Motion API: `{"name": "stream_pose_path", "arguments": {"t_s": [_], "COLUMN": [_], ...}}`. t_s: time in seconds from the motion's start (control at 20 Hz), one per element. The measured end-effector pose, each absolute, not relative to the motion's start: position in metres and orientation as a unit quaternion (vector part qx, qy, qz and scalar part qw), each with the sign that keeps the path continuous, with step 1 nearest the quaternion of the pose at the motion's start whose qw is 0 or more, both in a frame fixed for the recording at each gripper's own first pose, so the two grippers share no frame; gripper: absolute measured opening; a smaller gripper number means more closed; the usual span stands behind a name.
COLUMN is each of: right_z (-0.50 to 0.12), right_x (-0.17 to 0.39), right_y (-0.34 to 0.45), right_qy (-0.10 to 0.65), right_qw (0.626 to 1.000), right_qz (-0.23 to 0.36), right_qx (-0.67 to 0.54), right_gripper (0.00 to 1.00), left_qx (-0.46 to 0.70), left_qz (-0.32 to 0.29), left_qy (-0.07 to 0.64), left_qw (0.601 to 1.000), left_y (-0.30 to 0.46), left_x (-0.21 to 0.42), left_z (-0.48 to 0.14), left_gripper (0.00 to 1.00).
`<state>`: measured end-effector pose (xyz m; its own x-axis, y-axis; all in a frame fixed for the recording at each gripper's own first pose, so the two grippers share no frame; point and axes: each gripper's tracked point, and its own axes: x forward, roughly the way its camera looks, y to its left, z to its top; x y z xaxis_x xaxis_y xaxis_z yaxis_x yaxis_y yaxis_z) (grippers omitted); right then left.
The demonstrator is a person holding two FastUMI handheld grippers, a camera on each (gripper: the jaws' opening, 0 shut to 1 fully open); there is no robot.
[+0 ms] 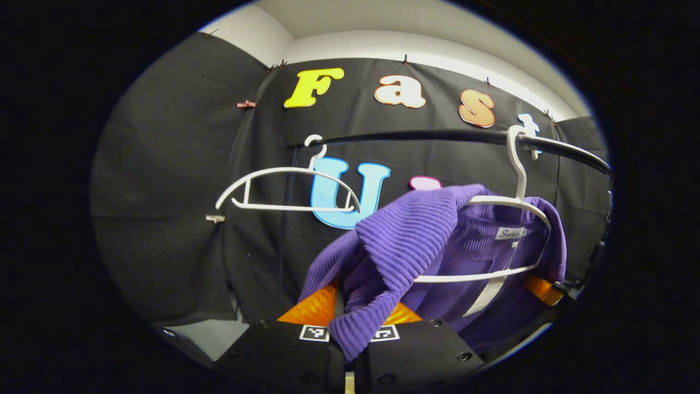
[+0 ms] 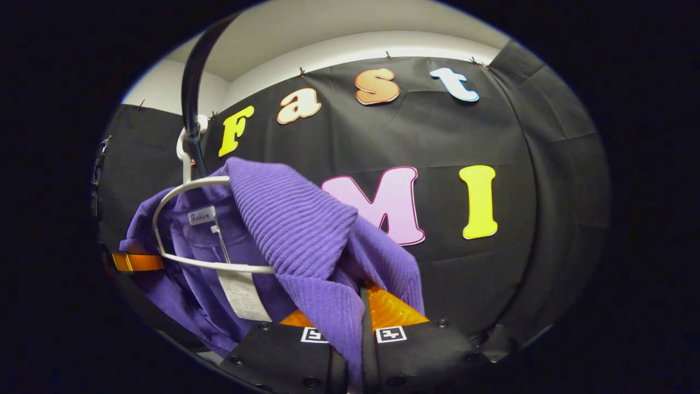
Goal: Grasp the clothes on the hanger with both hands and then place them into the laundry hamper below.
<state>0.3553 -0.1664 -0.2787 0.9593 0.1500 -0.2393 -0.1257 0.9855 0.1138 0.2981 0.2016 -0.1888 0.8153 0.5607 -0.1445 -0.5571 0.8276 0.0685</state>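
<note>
Because the purple sweater hangs on the white hanger under the black rail, we hold it at both shoulders, so it can slide off evenly. Our left gripper is clenched on a ribbed fold of the sweater, and our right gripper pinches the other shoulder in the same way. An empty hanger hangs beside it. We judge the lift off the hanger is next, then the lowering into the hamper
</note>
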Motion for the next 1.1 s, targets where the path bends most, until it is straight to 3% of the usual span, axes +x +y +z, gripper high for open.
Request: {"name": "stream_pose_path", "arguments": {"t_s": [0.3,0.55,0.85,1.1], "right_z": [-0.248,-0.236,-0.228,-0.228], "right_x": [0.358,0.354,0.368,0.386], "right_y": [-0.183,-0.189,-0.189,-0.181], "right_qy": [0.082,0.063,0.045,0.055], "right_qw": [0.993,0.992,0.986,0.977], "right_qz": [0.041,0.042,0.070,0.128], "right_qx": [0.078,0.103,0.147,0.159], "right_gripper": [0.19,0.19,0.19,0.19], "left_qx": [0.067,0.095,0.129,0.160], "left_qz": [0.275,0.251,0.229,0.179], "left_qy": [0.018,0.017,0.022,0.058], "left_qw": [0.959,0.963,0.965,0.969], "left_y": [0.185,0.185,0.208,0.234], "left_x": [0.291,0.305,0.326,0.353], "left_z": [-0.127,-0.121,-0.116,-0.129], "left_gripper": [0.11,0.11,0.11,0.11]}}
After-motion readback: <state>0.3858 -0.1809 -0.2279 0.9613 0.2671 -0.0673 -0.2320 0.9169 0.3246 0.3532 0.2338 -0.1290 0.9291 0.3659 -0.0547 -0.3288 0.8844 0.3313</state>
